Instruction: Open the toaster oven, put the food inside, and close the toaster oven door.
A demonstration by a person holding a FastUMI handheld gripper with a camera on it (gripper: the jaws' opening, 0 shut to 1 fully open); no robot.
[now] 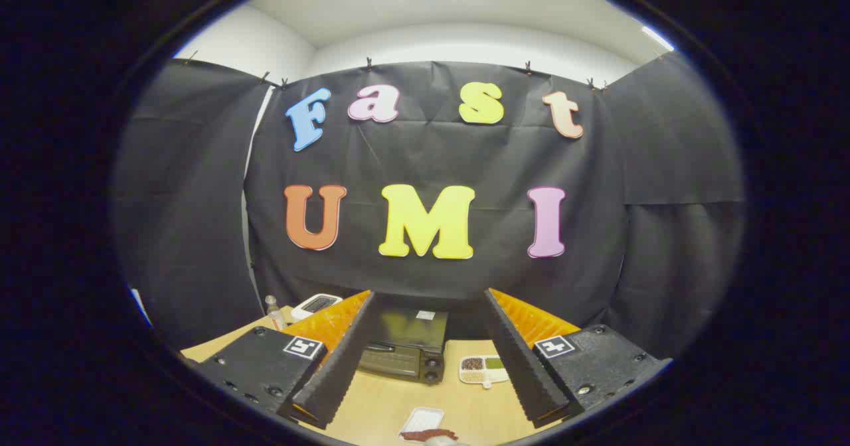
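A black toaster oven [404,343] stands on the wooden table [378,399] against the booth's back wall, its door closed. It lies beyond the fingers, seen through the gap between them. Nearer to me, a small white tray [421,421] rests on the table with a dark reddish piece of food [428,435] at its near edge. My gripper [425,356] hovers high above the table, open wide, with nothing between its fingers.
A white compartment dish [483,368] holding brown and green food sits right of the oven. Left of the oven are a small clear bottle [273,312] and a white device [316,305]. Black cloth walls close the booth on three sides.
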